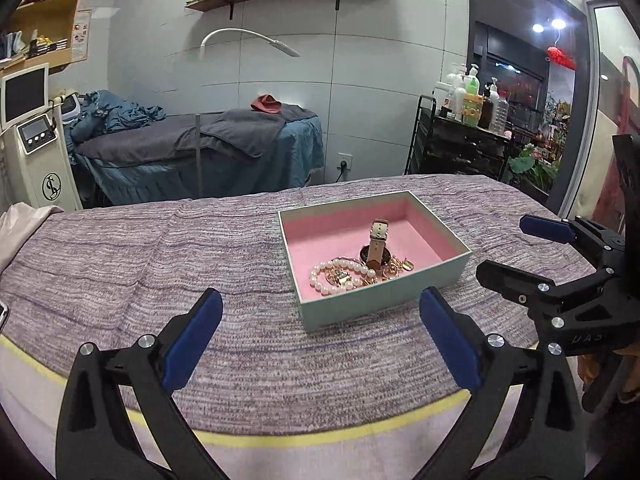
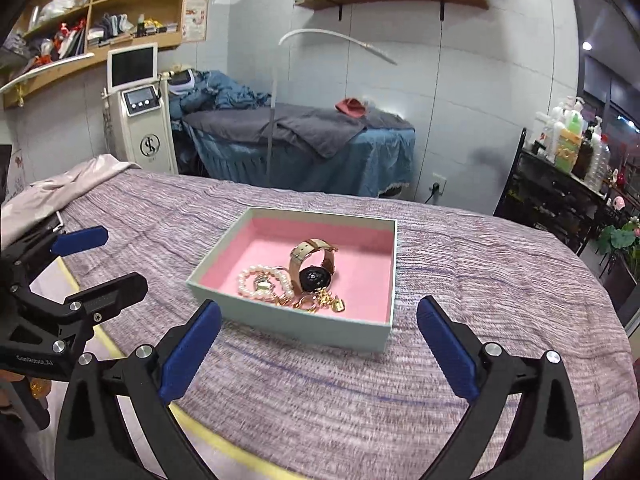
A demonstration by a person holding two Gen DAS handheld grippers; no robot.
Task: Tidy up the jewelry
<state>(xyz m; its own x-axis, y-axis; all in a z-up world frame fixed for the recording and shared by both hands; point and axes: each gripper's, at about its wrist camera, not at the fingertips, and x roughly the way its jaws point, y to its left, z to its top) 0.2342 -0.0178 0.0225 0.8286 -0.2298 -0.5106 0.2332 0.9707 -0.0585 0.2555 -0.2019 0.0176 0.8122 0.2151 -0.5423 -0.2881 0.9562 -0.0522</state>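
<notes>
A mauve woven bedcover (image 1: 160,264) carried the pale green box (image 1: 384,304), pink-lined, holding the watch (image 1: 376,246), pearl bracelet (image 1: 340,276) and gold pieces. Behind stood a treatment bed (image 1: 192,148) and bottle cart (image 1: 460,148). Only the right-wrist view showed cluttered wall cubbies (image 2: 120,8). Left gripper (image 1: 320,308) and right gripper (image 2: 318,320) hung empty, jaws wide apart.

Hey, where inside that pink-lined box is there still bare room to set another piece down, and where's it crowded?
Inside the box, the pink lining is bare along the far wall and in the right half, right of the watch. The near left corner is crowded: pearl bracelet, watch and gold chains bunch together there. Both grippers are open and clear of the box.
</notes>
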